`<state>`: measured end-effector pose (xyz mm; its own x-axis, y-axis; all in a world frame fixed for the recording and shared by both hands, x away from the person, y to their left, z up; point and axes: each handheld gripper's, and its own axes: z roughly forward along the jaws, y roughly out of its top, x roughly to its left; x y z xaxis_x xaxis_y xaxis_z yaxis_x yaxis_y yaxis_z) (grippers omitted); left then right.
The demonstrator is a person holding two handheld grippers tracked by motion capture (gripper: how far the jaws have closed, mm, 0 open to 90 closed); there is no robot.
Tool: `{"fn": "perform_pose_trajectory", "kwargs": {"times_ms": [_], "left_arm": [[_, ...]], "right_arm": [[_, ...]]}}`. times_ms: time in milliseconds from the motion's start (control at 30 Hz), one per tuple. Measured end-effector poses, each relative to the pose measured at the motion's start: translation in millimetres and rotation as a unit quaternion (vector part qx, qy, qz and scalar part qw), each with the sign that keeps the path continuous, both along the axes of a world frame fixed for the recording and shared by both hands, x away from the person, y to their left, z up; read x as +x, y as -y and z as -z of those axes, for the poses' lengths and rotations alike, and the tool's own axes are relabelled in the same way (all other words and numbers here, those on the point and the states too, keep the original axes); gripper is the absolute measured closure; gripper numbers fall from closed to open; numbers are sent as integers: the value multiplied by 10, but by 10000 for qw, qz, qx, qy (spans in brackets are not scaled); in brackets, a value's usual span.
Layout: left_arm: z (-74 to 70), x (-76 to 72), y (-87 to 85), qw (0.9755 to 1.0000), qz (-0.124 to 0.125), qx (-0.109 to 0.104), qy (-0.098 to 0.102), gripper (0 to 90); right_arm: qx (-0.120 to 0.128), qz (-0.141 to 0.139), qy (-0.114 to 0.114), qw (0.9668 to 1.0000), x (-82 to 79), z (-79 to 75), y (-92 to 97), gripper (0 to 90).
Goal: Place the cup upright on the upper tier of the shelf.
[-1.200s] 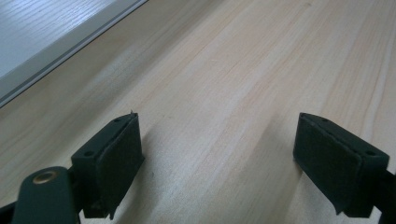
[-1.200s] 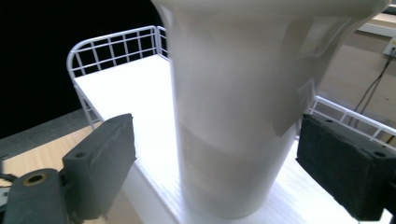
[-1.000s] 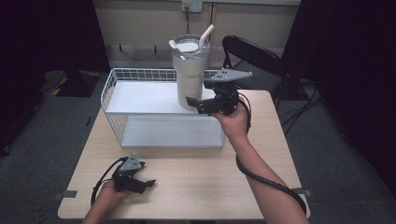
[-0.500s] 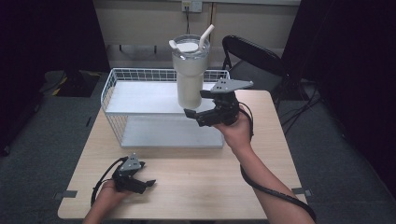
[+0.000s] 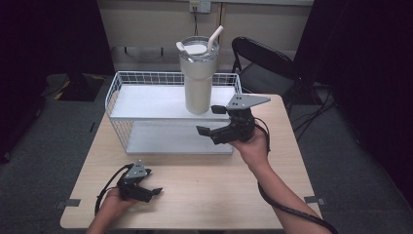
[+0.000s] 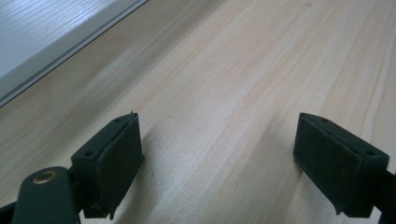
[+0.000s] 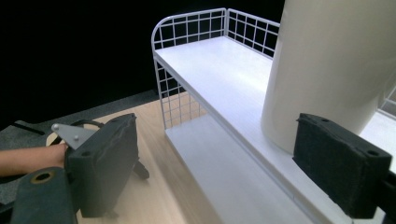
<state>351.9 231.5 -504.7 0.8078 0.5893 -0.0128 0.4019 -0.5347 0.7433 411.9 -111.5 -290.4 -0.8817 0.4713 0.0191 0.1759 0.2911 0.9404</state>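
- Right gripper (image 5: 210, 122) drawn back from the tumbler (image 5: 197, 78) over the last second: earlier close against the lower wall of the cup, now pulled toward the near edge of the rack (image 5: 146, 80) and a little lower, jaws spread wide with nothing between them.
- Reads as a release just completed; placing of the cup looks done, with only the retreat left.
- Tumbler upright on the top shelf (image 7: 219, 70) of the rack, toward the right end, free of both tools; in the right gripper view, cream wall (image 7: 327, 65) just beyond the right jaw, apart from it.
- Lid (image 5: 197, 48) on and straw (image 5: 216, 37) slanting up out of it; contents of the cup hidden, possibly empty, hard to say through the opaque wall.
- Lower shelf (image 5: 170, 139) of the rack bare, as is the top shelf apart from the cup.
- Left gripper (image 5: 157, 191) unchanged, resting low on the table (image 5: 214, 190) well in front of the rack, jaws parted and grasping nothing; bare wood between its pads (image 6: 119, 161) in the left gripper view.
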Motion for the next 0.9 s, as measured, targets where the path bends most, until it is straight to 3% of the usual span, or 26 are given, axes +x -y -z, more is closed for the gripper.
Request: {"fn": "perform_pose_trajectory", "kwargs": {"times_ms": [500,767,900], "left_arm": [[-3,3,-4,10000,23,32,17,150],[-2,2,-2,10000,13,20,4,150],[-3,3,-3,10000,22,28,16,150]], "right_arm": [[-31,-247,-68,9997,-173,346,246,138],[-107,-336,-112,9993,-285,646,378,140],[-268,-345,-156,9989,-337,859,418,140]]}}
